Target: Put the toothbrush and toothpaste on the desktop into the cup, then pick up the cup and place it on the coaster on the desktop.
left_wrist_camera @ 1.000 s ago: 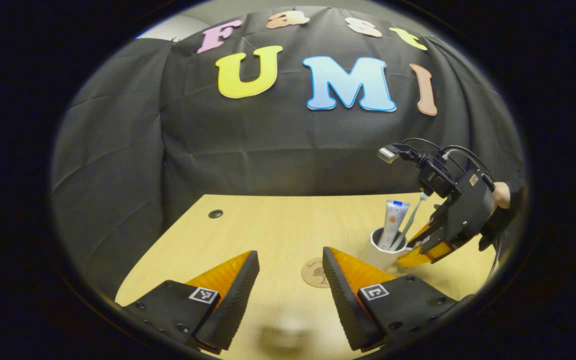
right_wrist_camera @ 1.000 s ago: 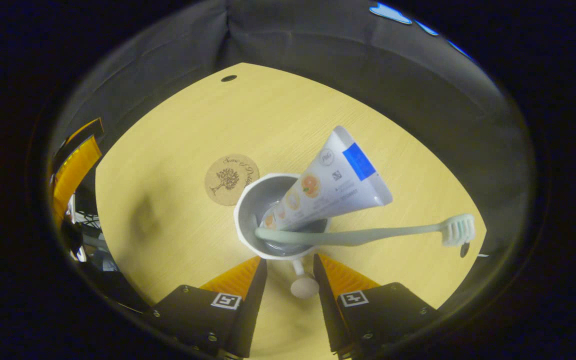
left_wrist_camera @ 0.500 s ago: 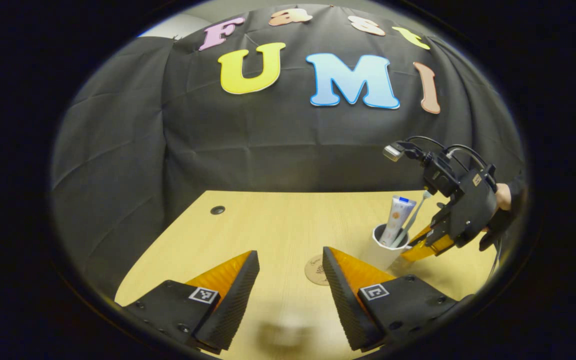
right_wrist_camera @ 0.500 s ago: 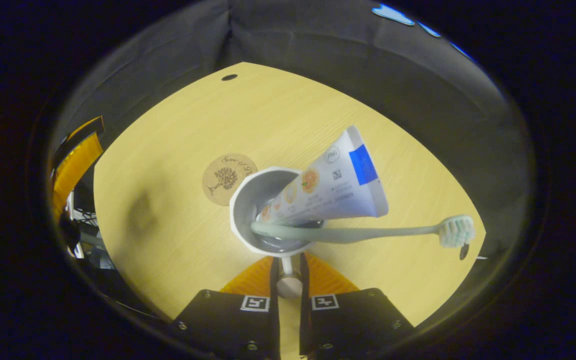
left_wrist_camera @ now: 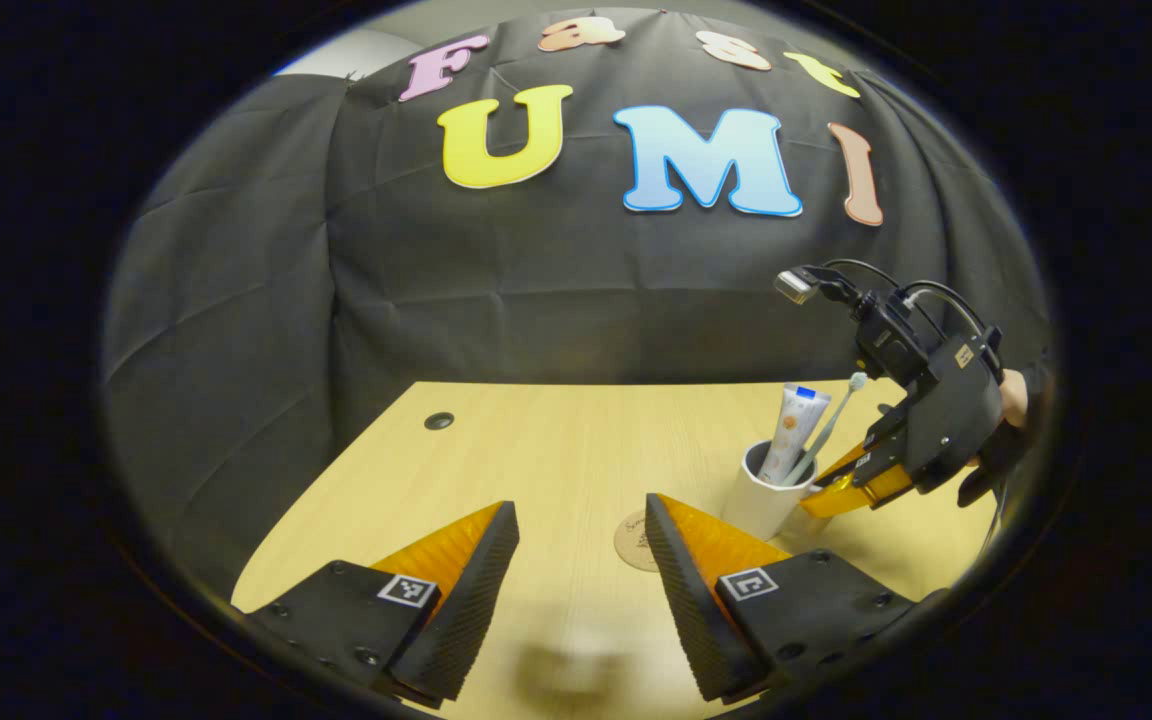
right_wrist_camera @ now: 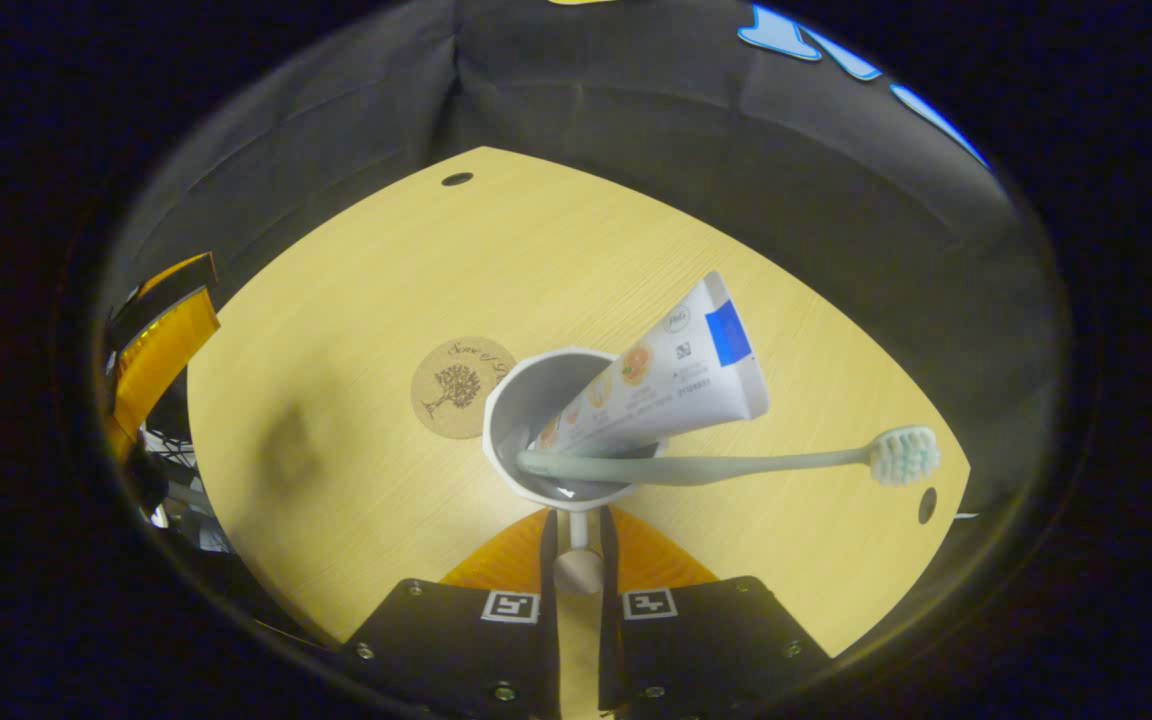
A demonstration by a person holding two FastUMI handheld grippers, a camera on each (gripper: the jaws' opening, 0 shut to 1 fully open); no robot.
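Note:
A white cup [right_wrist_camera: 534,395] holds an upright toothpaste tube [right_wrist_camera: 666,380] and a pale green toothbrush [right_wrist_camera: 736,465] that leans out to the right. My right gripper [right_wrist_camera: 576,530] is shut on the cup's handle [right_wrist_camera: 576,572]. In the left gripper view the cup [left_wrist_camera: 761,505] with the toothpaste [left_wrist_camera: 794,430] and toothbrush [left_wrist_camera: 831,420] seems just off the desk, with the right gripper [left_wrist_camera: 836,490] behind it. The round brown coaster [right_wrist_camera: 456,388] lies just left of the cup, and the coaster [left_wrist_camera: 631,540] shows beside my open left gripper [left_wrist_camera: 581,560], which holds nothing.
The light wooden desk [left_wrist_camera: 556,450] has a cable hole [left_wrist_camera: 439,421] at the far left and another hole [right_wrist_camera: 927,505] near the toothbrush head. Black cloth walls it at the back. A hand [left_wrist_camera: 1011,400] holds the right gripper. The left gripper [right_wrist_camera: 161,350] sits at the desk's left edge.
The right gripper closed on the cup's handle, then rose slightly with the cup, shifting it a little toward the coaster. The left gripper stayed put and open.

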